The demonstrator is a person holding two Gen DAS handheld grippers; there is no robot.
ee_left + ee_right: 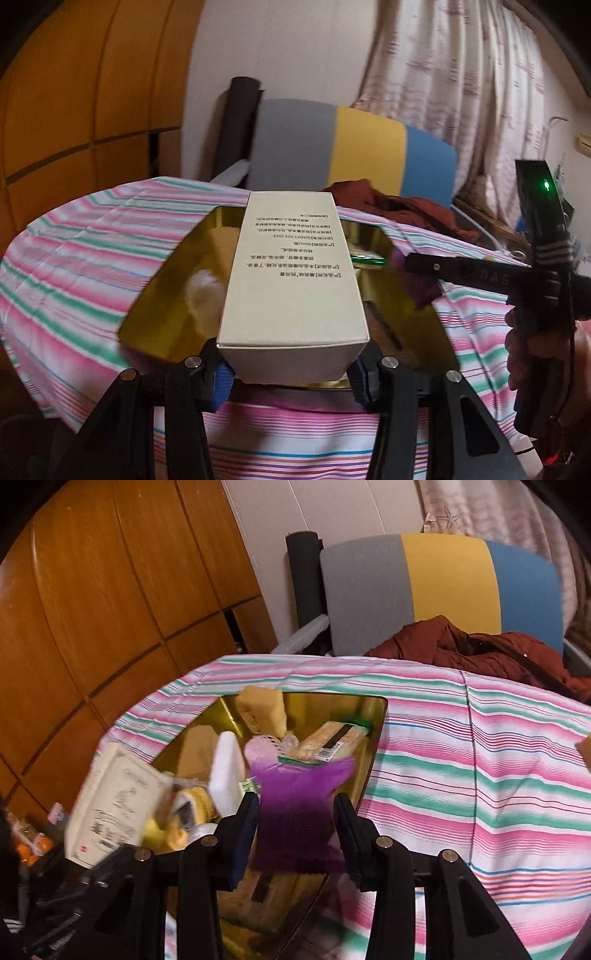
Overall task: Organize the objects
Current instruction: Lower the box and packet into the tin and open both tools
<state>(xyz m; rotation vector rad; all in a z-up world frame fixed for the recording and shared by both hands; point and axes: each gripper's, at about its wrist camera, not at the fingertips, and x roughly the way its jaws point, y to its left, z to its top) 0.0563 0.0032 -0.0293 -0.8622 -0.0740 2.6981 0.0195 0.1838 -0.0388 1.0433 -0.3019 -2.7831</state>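
Note:
My left gripper [291, 376] is shut on a long cream box [291, 273] with printed text, held flat over a gold tin [162, 280] on the striped cloth [74, 258]. The same box [114, 805] shows blurred at the left of the right wrist view. My right gripper [297, 812] pinches a purple packet [299, 834] at its waist, above the tin's near right rim [376, 746]. From the left wrist view the right gripper [410, 264] comes in from the right with the purple packet [424, 291] at its tip. In the tin lie a yellow sponge [262, 709], a white block [227, 771] and a biscuit packet [328, 742].
A chair with a grey, yellow and blue back [443, 587] stands behind the table, a maroon garment [480, 650] draped before it. A wooden wardrobe [110, 590] fills the left, a curtain [461, 74] the back right. Bare striped cloth [480, 775] stretches right of the tin.

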